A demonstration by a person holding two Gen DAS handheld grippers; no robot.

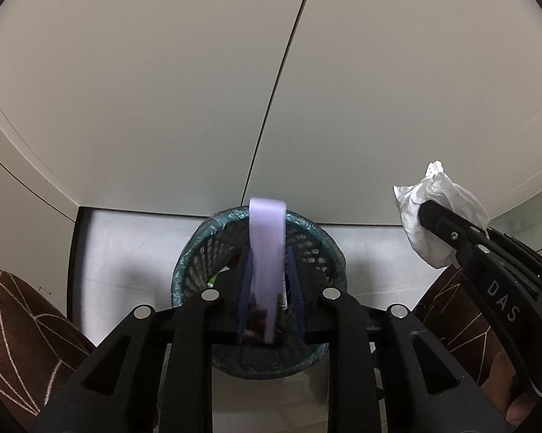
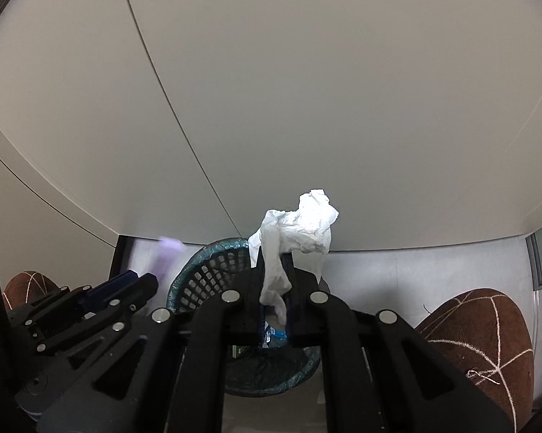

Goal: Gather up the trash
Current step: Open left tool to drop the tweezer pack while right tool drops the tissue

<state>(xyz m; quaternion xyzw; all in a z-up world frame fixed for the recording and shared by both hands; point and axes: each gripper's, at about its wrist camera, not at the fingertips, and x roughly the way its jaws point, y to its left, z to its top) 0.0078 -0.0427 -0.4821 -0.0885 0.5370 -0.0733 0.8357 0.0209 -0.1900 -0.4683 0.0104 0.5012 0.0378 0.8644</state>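
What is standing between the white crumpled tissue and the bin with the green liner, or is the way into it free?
Nothing visible blocks the way. The white tissue is pinched in the right tool directly above the open mouth of the bin. The left tool, with a lilac strip between its fingers, is off to the side over the same bin.

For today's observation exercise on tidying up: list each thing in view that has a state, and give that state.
Left hand-held gripper: loosened around purple strip.
Purple strip: blurred, between the jaws, over the bin.
Right hand-held gripper: shut on tissue.
Crumpled white tissue: pinched, above the bin.
Waste bin: upright, lined, trash inside.
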